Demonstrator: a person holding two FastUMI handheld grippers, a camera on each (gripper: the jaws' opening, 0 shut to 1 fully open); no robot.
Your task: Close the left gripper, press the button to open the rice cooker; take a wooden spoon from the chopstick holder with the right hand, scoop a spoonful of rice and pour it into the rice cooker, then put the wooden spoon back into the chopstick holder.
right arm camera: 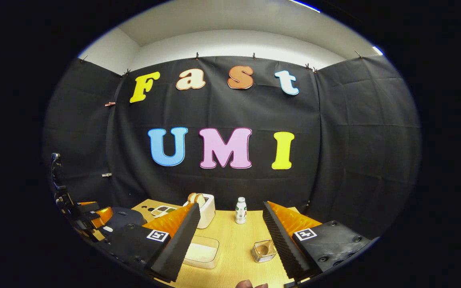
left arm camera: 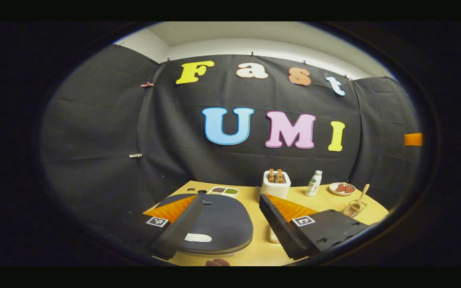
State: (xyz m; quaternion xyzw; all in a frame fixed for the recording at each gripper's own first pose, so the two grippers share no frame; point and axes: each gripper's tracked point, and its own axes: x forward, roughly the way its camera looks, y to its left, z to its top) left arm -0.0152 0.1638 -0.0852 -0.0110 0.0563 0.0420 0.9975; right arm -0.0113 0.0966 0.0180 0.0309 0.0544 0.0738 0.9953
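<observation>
Both claws are held spread above the table (right arm camera: pixel 234 248): the left claw (left arm camera: pixel 230 218) over the closed rice cooker (left arm camera: pixel 224 224), the right claw (right arm camera: pixel 230 240) right of it.

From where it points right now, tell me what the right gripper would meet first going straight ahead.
Probably the bare table top, which lies between the open right gripper fingers, with the small bottle farther along; depth is unclear.
</observation>
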